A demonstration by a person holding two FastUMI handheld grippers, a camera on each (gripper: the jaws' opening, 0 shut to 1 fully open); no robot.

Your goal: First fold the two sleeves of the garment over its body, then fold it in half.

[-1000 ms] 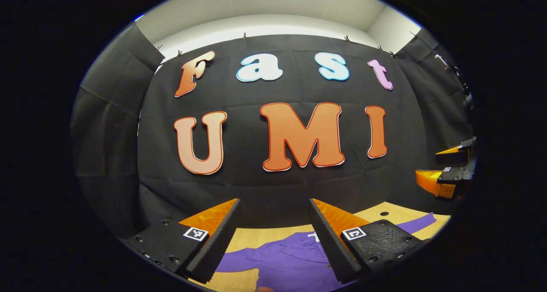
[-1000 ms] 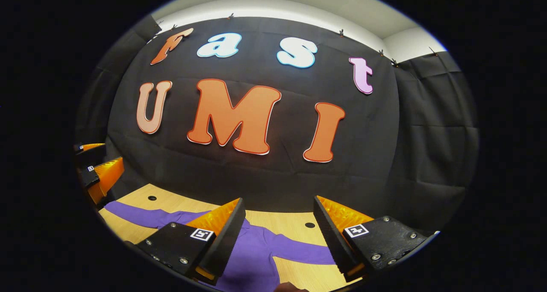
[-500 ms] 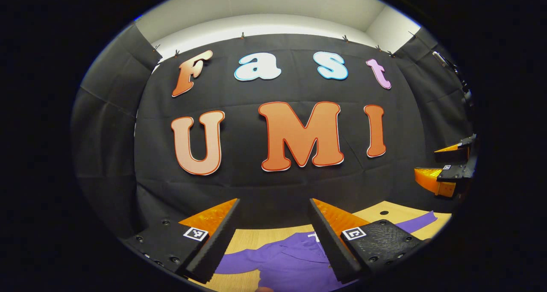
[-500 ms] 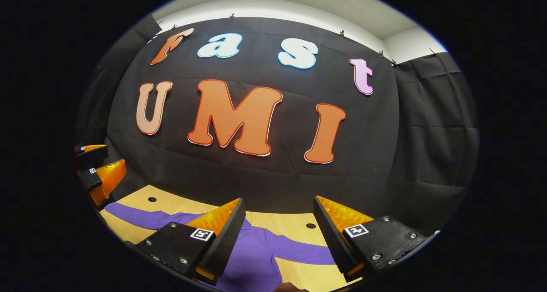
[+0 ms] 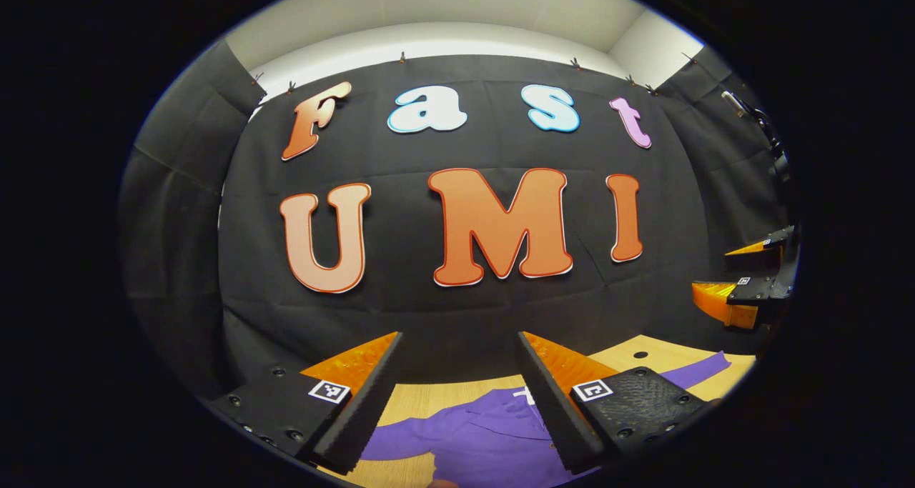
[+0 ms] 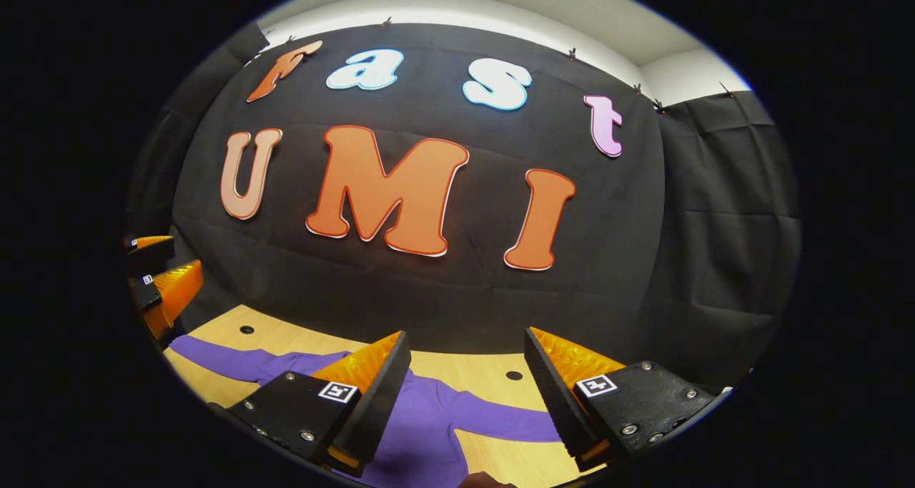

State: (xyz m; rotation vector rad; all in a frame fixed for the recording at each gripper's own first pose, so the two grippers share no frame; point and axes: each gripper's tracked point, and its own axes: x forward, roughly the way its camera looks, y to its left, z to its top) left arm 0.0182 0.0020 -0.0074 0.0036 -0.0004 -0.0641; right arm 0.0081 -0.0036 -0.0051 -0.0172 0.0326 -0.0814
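Purple shirt [image 5: 486, 441] lies flat on the wooden table [image 6: 214, 377], sleeves unfolded; your left gripper [image 5: 457, 395] and right gripper [image 6: 465, 395] hover agape, empty. Next, descend onto a sleeve.

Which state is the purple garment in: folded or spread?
Spread: the purple garment lies flat on the table, both sleeves out sideways.

A staged recording booth, not a lived-in room. Black cloth [image 5: 457, 316] hangs clipped along its top edge as the wall from 9 to 3 o'clock, plain white wall [image 5: 443, 2] shows above it at 12, and a light wooden tabletop [image 6: 457, 366] with drilled holes lies at 6.
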